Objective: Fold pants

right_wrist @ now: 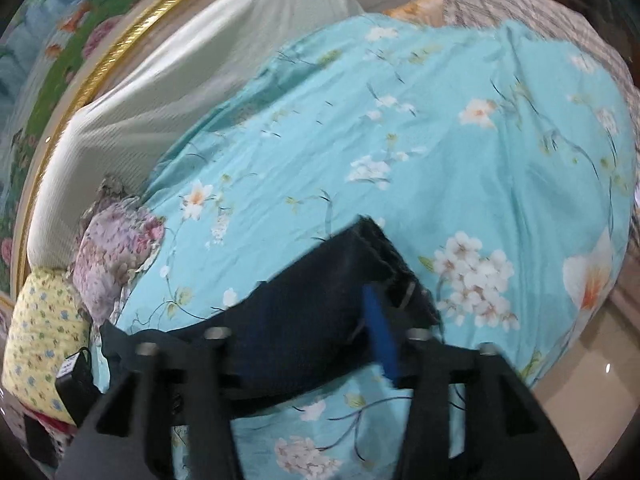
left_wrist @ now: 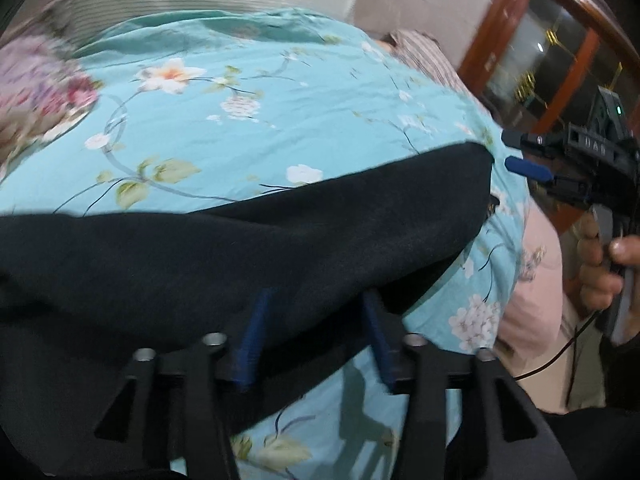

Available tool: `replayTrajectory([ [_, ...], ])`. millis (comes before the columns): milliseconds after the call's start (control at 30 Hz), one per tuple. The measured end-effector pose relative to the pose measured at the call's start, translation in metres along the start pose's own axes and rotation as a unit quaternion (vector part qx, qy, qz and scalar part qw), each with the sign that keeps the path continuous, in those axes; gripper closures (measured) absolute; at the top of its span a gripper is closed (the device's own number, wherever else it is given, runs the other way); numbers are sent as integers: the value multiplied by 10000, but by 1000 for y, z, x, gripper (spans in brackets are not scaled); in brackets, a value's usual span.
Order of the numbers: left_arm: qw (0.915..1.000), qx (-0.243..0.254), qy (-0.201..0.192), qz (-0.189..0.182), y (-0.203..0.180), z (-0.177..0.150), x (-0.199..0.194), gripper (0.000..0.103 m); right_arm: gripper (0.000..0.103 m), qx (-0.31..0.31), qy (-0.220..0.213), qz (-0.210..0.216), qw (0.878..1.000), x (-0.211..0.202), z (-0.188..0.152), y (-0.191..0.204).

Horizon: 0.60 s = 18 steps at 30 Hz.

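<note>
One marking only, in the left wrist view, right edge of the frame: pale raised letters on the black body of the right gripper [left_wrist: 530, 156], which look like "DAS" but are too blurred to be sure. A small label on the black box [right_wrist: 74, 380] at lower left of the right wrist view is illegible. No other text, brand, number or sign readable.

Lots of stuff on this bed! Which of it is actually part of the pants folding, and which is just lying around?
Part of the job:
- dark pants, lying on the bed
- left gripper, jaws apart
- right gripper, jaws apart

Just lying about:
- turquoise floral bedsheet under the pants
- pink floral pillow
- yellow patterned cushion
- striped blanket
- gold-framed picture
</note>
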State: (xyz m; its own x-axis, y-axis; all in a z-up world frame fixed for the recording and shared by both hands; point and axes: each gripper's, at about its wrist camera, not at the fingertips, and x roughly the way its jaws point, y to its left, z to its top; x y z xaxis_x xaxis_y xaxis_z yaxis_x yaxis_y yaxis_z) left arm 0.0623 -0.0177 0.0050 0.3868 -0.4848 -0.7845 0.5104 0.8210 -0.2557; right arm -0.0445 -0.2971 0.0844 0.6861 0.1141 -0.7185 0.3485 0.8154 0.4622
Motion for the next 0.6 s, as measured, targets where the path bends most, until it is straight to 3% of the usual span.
replayTrajectory([
  [167,9992,-327,-178,116,14,-6,-18,45,49,-546,-76,60,9985,1,-6,25],
  [367,9947,-892,-366,350,47,-6,-35,44,49,-560,78,69,9984,5,-12,17],
  [600,9810,-1708,-496,770,99,-8,-54,42,49,-1010,241,250,9943,7,-28,29],
])
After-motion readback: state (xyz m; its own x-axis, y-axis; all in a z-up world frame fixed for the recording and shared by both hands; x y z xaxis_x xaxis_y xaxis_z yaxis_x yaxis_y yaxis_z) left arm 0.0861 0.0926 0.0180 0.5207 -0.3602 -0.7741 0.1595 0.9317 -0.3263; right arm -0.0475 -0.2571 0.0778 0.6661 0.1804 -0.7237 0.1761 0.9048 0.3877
